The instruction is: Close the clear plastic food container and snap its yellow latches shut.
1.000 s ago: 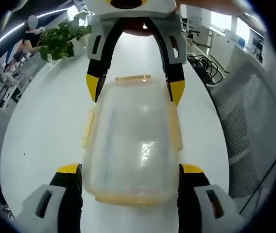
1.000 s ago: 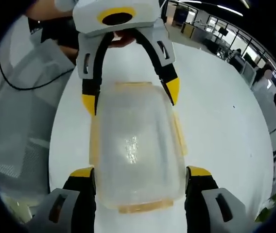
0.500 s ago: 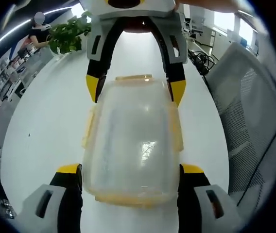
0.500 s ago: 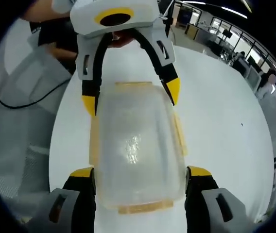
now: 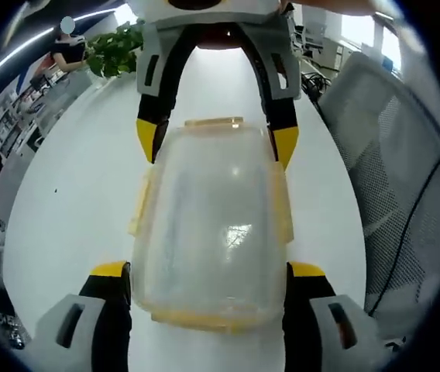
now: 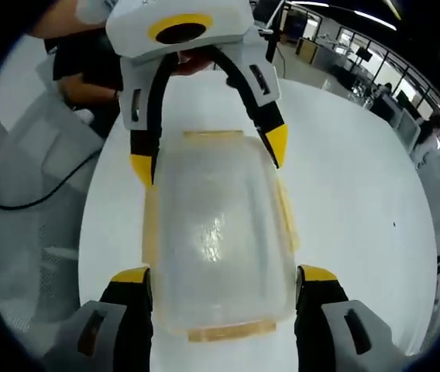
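1. Left claw first: its two yellow-tipped jaws stand wide apart, one at each near corner of the clear container, pressed right up against its sides and gripping that end.
2. Over to the right claw: same picture from the opposite end, jaws spread wide and clamped on the container's near corners.
3. Each claw shows up in the other's view, arching over the far end: the right claw in the left gripper view, the left claw in the right gripper view.
4. The container's lid is on, with yellow latches along the long sides and another at the far end; whether they are snapped down, I cannot tell.
5. The container is over a white surface, held between the two claws.
6. Further out: a mesh chair beside the surface, a green plant at the far edge, and a black cable in the right gripper view.
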Demonstrator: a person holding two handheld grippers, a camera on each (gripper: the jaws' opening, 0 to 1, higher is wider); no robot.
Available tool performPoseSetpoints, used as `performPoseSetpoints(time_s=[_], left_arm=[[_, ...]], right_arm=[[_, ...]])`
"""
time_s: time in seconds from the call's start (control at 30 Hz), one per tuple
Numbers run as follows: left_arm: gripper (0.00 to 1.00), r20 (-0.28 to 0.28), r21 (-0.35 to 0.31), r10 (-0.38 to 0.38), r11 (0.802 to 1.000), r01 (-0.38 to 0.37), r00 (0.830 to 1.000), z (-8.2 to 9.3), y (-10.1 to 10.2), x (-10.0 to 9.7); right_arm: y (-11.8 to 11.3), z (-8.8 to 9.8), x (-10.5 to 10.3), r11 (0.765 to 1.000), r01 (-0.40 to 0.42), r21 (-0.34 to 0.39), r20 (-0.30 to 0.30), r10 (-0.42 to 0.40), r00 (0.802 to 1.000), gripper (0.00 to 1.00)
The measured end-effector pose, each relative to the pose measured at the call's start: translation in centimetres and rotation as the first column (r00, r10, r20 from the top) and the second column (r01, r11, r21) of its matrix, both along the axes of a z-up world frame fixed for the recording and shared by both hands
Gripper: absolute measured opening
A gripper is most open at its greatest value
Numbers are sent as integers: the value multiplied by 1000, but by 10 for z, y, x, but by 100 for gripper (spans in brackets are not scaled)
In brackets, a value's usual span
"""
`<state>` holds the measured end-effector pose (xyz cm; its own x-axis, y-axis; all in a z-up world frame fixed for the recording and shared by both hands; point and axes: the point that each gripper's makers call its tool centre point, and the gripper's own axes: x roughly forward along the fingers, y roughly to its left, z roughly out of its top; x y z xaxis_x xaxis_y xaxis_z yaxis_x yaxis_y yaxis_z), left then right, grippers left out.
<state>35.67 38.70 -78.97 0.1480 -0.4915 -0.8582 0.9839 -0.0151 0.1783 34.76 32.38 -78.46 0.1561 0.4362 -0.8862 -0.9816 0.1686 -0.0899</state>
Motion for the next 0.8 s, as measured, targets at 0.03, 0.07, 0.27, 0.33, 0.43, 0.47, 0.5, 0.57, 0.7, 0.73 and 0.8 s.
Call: performPoseSetpoints(time_s=[0.03,0.07,0.27,0.33,0.43,0.47,0.5,0.57,0.7,0.73,0.8], left_arm=[[81,1,1,0,1000,0,1000,0,3,0],[81,1,0,1,1000,-1,1000,0,4,1],[81,1,-6,1,1000,-1,1000,1,9,0],[81,1,-6,0,1000,0,1000,2,9,1],[81,2,-5,4,1000,-4,1000,2,9,2],[81,2,-4,4,1000,-4,1000,2,10,3],[81,2,-4,4,1000,-4,1000,2,10,4],[81,3,-4,5,1000,-5,1000,2,10,5],[81,4,-7,7,1000,-7,1000,2,8,10],[81,4,-8,7,1000,-7,1000,2,8,11],[82,5,-8,8,1000,-8,1000,2,7,13]], right_arm=[[2,0,0,1000,0,1,0,0,1000,76],[4,1,0,1000,0,1,0,0,1000,76],[8,1,0,1000,-1,-1,1,1,1000,76],[8,2,0,1000,-4,-2,1,4,1000,76],[9,2,3,1000,-7,-3,2,7,1000,76],[9,2,3,1000,-7,-5,2,7,1000,76],[9,1,4,1000,-7,-7,2,7,1000,76],[9,1,6,1000,-8,-8,2,8,1000,76],[7,2,11,1000,-8,-6,3,8,1000,76],[7,2,12,1000,-8,-6,3,8,1000,76],[6,2,14,1000,-8,-5,4,9,1000,76]])
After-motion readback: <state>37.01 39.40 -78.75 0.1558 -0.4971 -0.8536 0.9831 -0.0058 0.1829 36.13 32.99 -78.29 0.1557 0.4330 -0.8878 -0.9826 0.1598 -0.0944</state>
